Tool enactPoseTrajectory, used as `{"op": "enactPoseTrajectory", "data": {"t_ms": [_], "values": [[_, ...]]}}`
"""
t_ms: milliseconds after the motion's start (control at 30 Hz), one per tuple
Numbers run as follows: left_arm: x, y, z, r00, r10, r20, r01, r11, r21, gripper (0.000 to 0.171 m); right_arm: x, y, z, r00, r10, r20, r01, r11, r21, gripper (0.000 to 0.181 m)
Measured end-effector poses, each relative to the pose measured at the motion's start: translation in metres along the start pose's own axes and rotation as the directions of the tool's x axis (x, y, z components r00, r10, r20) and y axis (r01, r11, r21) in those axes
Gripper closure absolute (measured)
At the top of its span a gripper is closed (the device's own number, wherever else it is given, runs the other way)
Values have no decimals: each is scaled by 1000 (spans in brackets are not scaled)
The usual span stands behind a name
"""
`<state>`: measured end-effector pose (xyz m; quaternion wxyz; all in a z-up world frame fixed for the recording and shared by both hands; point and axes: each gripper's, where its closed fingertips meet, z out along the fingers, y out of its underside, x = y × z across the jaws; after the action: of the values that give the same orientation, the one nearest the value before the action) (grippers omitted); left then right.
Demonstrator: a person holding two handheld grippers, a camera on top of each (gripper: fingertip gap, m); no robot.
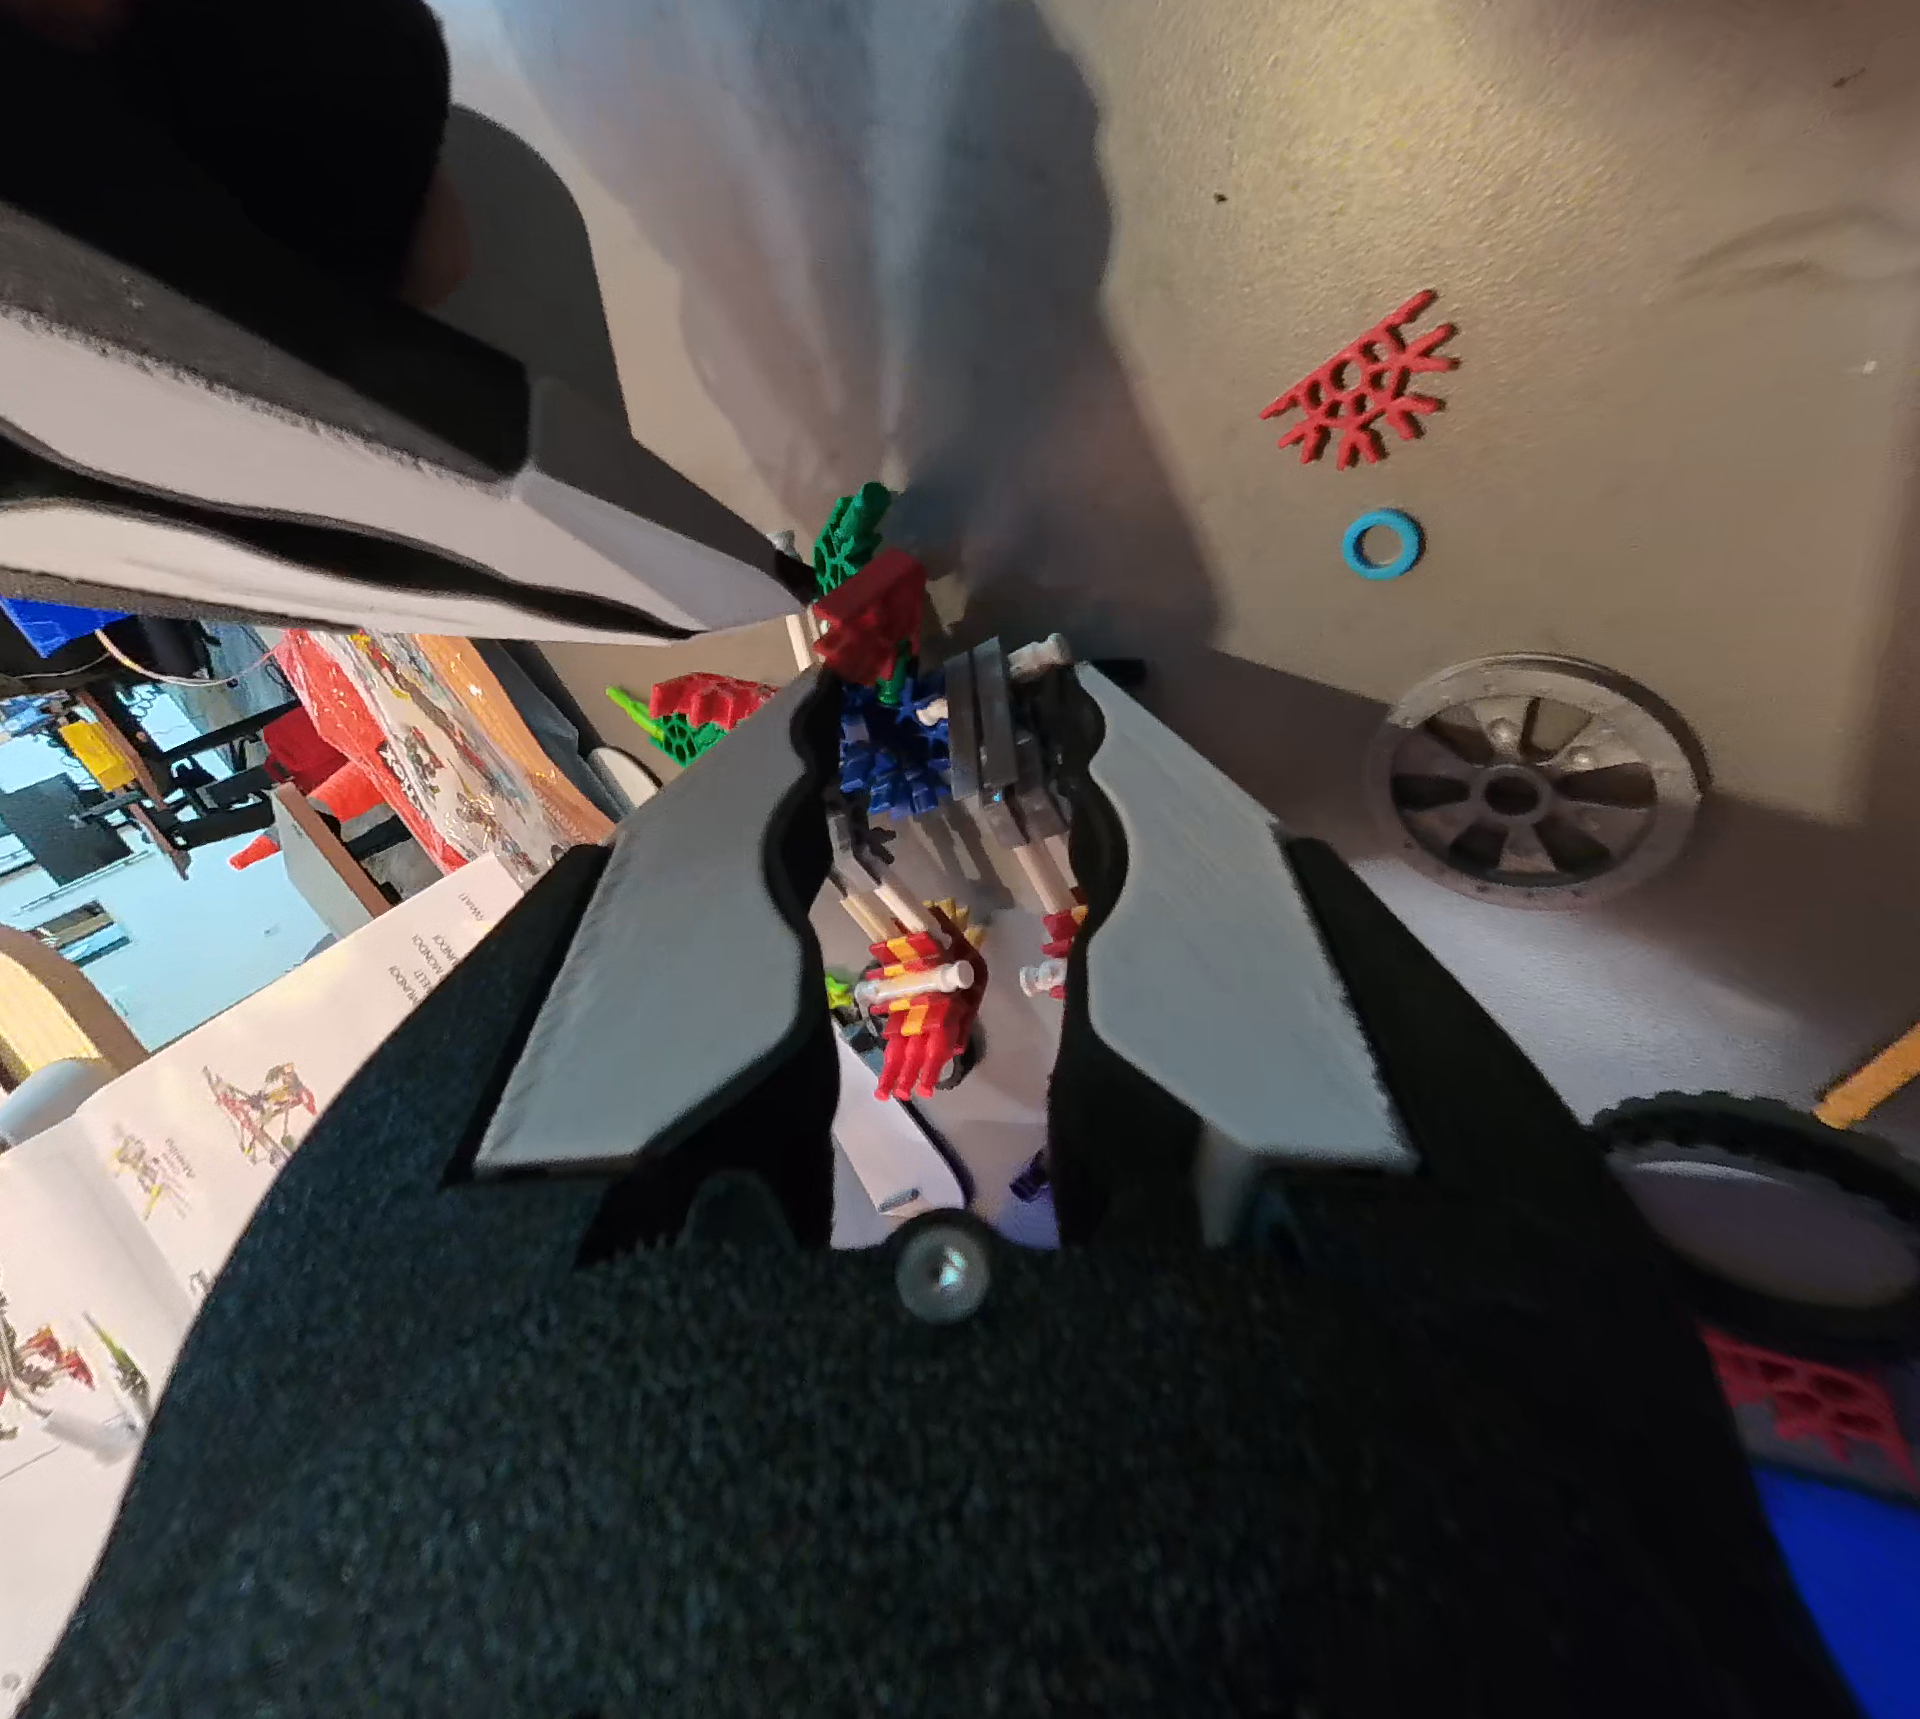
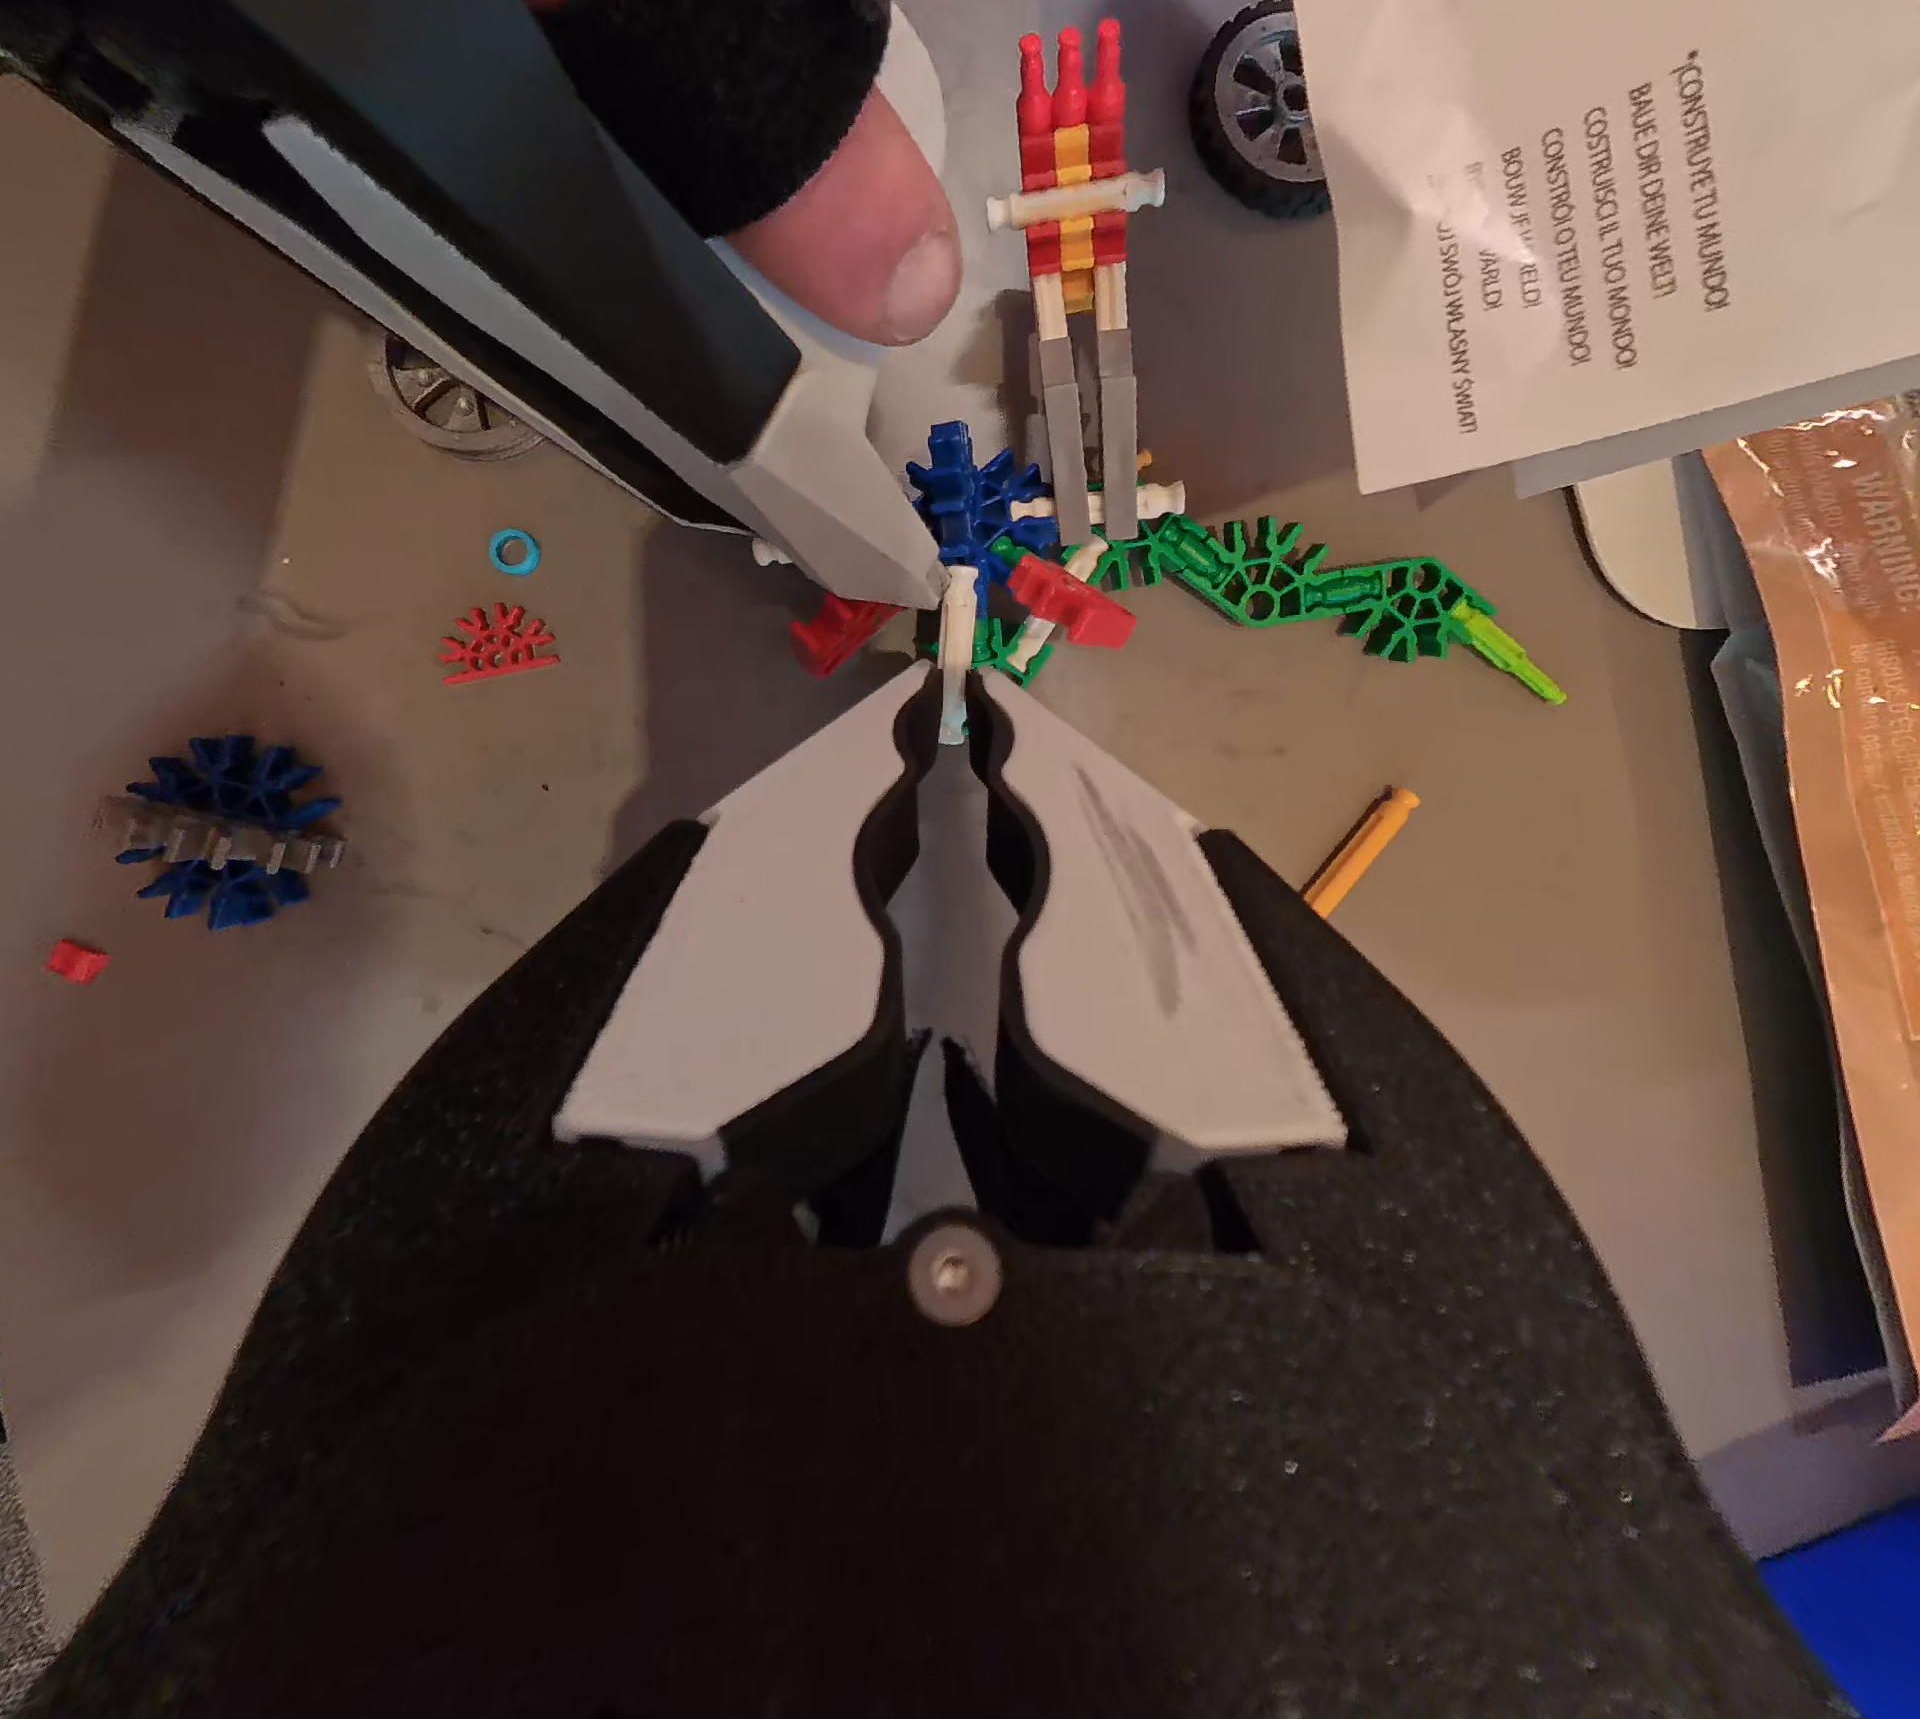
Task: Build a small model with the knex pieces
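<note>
Jaws of your right gripper (image 2: 951, 682) are nearly closed and pinch a short white rod (image 2: 956, 630), which sticks out of the rod-and-connector model (image 2: 1081, 422) lying on the grey table (image 2: 1247, 734). Your left gripper (image 1: 951, 682) stands partly open around the blue and grey middle of this model; you cannot tell if its fingers really press it. Left of the model lie a blue connector stack with a grey gear (image 2: 229, 838), a red connector (image 2: 499, 641) and a small blue ring (image 2: 514, 549). Where the rod enters the model is hidden behind the left gripper's tip, and the left wrist view is blurred above it.
</note>
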<state>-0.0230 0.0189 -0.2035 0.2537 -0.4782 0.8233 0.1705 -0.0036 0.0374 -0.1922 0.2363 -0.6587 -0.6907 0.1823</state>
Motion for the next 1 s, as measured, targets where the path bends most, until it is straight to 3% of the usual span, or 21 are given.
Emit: {"op": "enactPoseTrajectory", "data": {"t_ms": [300,567,700,833,1000], "values": [[2,0,0,1000,-6,-1,6,1000,-4,130,-1,-1,5,999,-41,-15,41,999,19,177],[4,3,-2,1000,-19,3,18,1000,4,131,-1,-8,5,982,-158,-101,171,976,138,177],[6,4,-3,1000,-19,4,19,1000,5,131,-5,-16,3,948,-258,-185,291,938,187,177],[8,5,-4,1000,-17,6,17,1000,9,132,-6,-17,8,883,-378,-279,431,889,158,181],[11,9,-6,1000,-14,14,14,1000,13,132,-7,-22,11,842,-427,-330,497,852,164,181]]}}
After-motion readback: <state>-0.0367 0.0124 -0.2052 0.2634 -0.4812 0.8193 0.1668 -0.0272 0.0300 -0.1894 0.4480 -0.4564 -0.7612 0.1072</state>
